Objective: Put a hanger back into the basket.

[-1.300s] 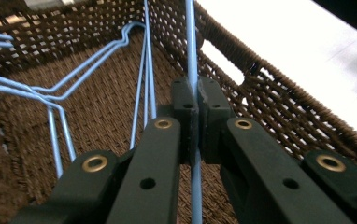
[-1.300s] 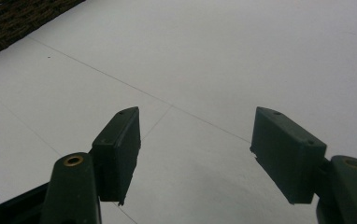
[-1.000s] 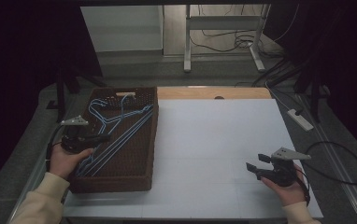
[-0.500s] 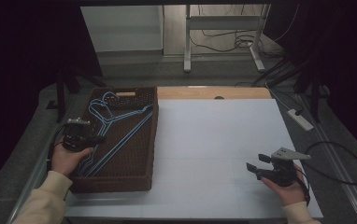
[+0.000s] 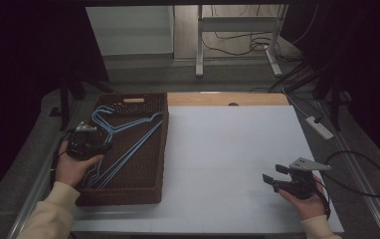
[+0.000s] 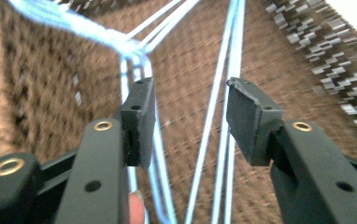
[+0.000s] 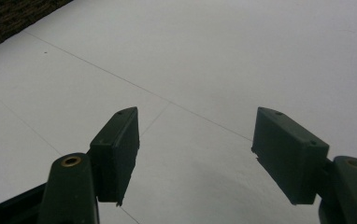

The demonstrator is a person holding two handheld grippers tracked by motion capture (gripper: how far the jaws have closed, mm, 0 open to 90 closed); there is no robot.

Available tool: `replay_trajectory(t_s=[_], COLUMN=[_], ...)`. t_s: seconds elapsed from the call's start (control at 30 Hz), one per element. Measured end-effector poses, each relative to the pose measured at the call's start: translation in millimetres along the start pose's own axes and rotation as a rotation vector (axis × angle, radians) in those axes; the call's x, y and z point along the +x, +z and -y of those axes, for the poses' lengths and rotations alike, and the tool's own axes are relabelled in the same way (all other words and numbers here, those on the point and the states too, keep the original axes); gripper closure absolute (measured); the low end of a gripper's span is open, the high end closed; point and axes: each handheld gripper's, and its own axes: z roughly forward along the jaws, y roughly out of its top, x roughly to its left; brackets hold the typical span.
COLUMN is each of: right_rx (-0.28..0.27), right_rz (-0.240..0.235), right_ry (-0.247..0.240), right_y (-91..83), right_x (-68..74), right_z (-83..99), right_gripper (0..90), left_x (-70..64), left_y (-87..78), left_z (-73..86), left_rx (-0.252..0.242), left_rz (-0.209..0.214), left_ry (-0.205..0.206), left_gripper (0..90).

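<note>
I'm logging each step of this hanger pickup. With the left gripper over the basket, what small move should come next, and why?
Probably lower the left gripper a little and shut it on a wire of the blue hangers. Its jaws stand open right above them in the brown woven basket, with thin wires running between the jaws but nothing gripped yet. The right gripper waits open over the white table.

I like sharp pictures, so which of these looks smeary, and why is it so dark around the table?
In the left gripper view the blue hangers and the brown basket look streaky with blur. In the right gripper view the white table looks crisp. In the high view the room around the table is dim.
</note>
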Motion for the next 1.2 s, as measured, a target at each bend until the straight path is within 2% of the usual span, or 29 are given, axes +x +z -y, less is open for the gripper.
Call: replay_trajectory(t_s=[0.07, 0.1, 0.13, 0.17, 0.23, 0.37, 0.47, 0.53, 0.7, 0.87, 0.9, 1.03, 1.2], right_rx=[0.000, 0.003, 0.002, 0.002, 0.002, 0.004, 0.003, 0.004, 0.002, -0.006, -0.006, -0.012, -0.020], right_rz=[0.000, 0.000, -0.001, -0.001, -0.002, -0.002, -0.003, -0.003, -0.007, -0.015, -0.015, -0.034, -0.059], right_ry=[0.000, -0.002, -0.003, -0.003, -0.003, -0.004, -0.005, -0.004, -0.009, -0.012, -0.012, -0.027, -0.043], right_y=[0.4, 0.2, 0.2, 0.2, 0.2, 0.5, 0.4, 0.4, 0.1, -1.1, -1.1, -2.4, -3.3], right_x=[-0.1, 0.2, 0.7, 0.9, 1.0, 1.3, 1.2, 1.2, 2.2, 1.6, 1.6, 3.1, 5.7], right_z=[0.1, -0.1, -0.2, -0.3, -0.4, -0.4, -0.5, -0.5, -0.7, -1.0, -1.0, -1.8, -3.0], right_gripper=[32.9, 32.9, 32.9, 32.9, 32.9, 32.9, 32.9, 32.9, 32.9, 32.8, 32.8, 32.8, 32.6], left_x=[-3.7, -3.7, -7.5, -9.7, -11.9, -23.8, -29.5, -37.6, -56.7, -76.0, -76.0, -90.4, -99.0], left_y=[-7.0, -7.0, -14.1, -17.4, -20.6, -33.8, -37.9, -42.1, -49.1, -47.9, -47.9, -42.6, -39.4], left_z=[-0.7, -0.7, -0.8, -0.6, -0.4, 3.9, 6.7, 10.1, 16.6, 26.4, 26.4, 36.0, 41.0], left_rx=[-0.033, -0.033, -0.068, -0.085, -0.097, -0.155, -0.173, -0.195, -0.232, -0.243, -0.243, -0.239, -0.254], left_rz=[0.044, 0.044, 0.093, 0.106, 0.115, 0.153, 0.169, 0.192, 0.216, 0.241, 0.241, 0.244, 0.235], left_ry=[0.011, 0.011, 0.013, 0.016, 0.022, 0.044, 0.051, 0.058, 0.084, 0.092, 0.092, 0.103, 0.112], left_gripper=[46.8, 44.5, 43.5, 42.9, 41.5, 40.4, 40.2, 40.1, 39.6, 39.5, 39.4, 38.8, 38.5])
